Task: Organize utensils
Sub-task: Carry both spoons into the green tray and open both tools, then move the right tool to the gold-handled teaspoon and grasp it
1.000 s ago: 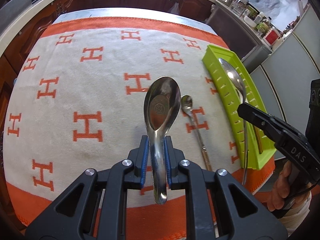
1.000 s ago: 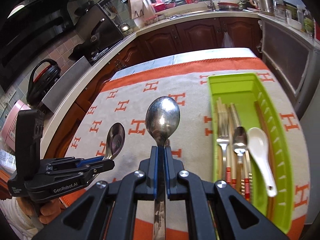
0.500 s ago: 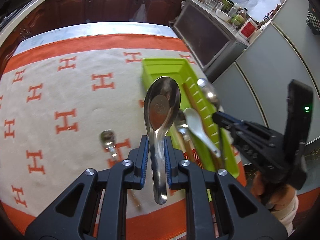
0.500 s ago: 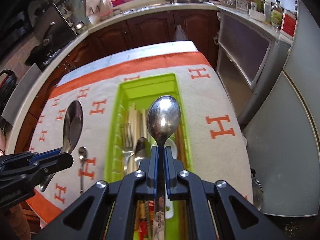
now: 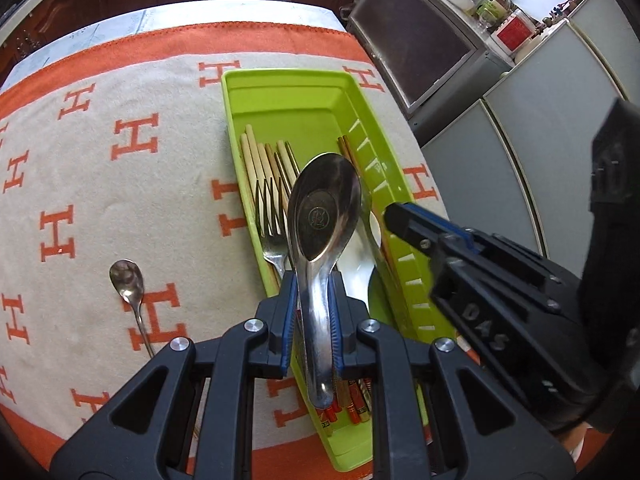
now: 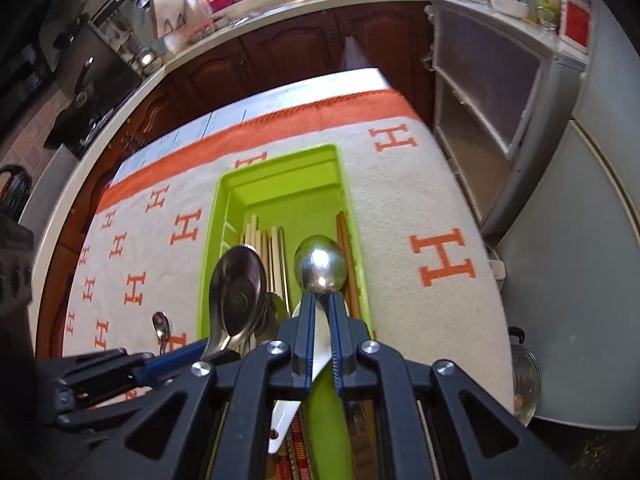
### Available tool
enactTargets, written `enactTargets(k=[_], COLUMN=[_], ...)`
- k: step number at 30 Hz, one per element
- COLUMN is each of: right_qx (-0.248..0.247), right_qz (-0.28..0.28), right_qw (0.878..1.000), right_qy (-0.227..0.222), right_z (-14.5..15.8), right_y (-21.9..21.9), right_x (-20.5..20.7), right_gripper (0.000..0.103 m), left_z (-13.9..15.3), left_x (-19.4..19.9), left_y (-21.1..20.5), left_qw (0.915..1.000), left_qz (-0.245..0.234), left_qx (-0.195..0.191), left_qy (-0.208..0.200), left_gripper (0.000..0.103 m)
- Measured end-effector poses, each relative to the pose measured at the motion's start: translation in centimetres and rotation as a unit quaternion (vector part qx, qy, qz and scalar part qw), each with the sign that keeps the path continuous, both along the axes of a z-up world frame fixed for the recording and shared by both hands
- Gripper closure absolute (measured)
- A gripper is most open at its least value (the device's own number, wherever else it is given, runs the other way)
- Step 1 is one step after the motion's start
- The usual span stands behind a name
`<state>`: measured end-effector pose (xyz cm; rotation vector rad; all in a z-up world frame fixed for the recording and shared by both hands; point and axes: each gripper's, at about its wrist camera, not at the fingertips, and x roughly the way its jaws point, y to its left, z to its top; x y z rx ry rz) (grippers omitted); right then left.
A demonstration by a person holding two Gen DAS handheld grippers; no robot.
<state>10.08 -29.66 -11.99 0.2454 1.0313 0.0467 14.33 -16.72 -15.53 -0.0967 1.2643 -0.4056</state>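
My left gripper (image 5: pixel 312 284) is shut on a large steel soup spoon (image 5: pixel 324 212), held over the green tray (image 5: pixel 288 92). My right gripper (image 6: pixel 321 304) has its jaws parted; a round steel spoon (image 6: pixel 320 266) shows between them with its bowl down in the tray (image 6: pixel 280 168). I cannot tell whether it is still held. The tray holds chopsticks (image 5: pixel 256 164), forks (image 5: pixel 272 220) and a white ceramic spoon (image 6: pixel 286 412). A small teaspoon (image 5: pixel 128 280) lies on the cloth left of the tray.
The table is covered by a cream cloth with orange H marks (image 5: pixel 136 140). Its right edge drops off beside grey cabinets (image 6: pixel 560 240). Wooden kitchen cabinets (image 6: pixel 280 52) stand behind the table. The two grippers are close together over the tray's near half.
Both grippers have moved right, over the tray, and come lower. The right jaws, shut tight on the round spoon before, are now parted and the spoon has dipped into the tray.
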Motion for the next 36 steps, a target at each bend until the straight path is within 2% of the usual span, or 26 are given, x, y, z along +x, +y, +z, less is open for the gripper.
enactTargets(k=[6,14,21,23,25,26,36], right_qx=[0.01,0.011,0.013,0.012,0.014,0.015,0.017], right_qz=[-0.032,-0.04,-0.039,-0.036,-0.034,-0.033,-0.013], right_qw=[0.999,0.998,0.998,0.999,0.999,0.999,0.999], right_qy=[-0.034,-0.036,-0.037,-0.037,-0.037,-0.037,-0.045], right_z=[1.9,2.0,2.4,2.4,2.5,2.5,3.4], right_y=[-0.3,0.2,0.8,1.1,1.5,1.7,4.4], right_x=[-2.2,-3.3,-4.0,-4.2,-4.4,-4.6,-5.4], right_gripper=[0.095,0.09,0.09,0.09,0.09,0.09,0.09], left_z=[-0.7,-0.5,0.5,1.2,2.0,2.4,4.8], left_x=[0.0,-1.1,-2.6,-3.1,-3.7,-4.0,-5.6], left_y=[-0.3,-1.0,-0.2,0.1,0.6,0.9,4.8], left_qw=[0.9999,0.9994,0.999,0.9989,0.9986,0.9985,0.9964], left_qz=[0.001,-0.022,-0.039,-0.043,-0.042,-0.041,-0.017], left_qx=[0.008,0.027,0.018,0.016,0.017,0.015,0.033], left_qy=[0.006,-0.006,-0.007,-0.015,-0.027,-0.034,-0.077], left_gripper=[0.09,0.09,0.086,0.082,0.059,0.055,0.053])
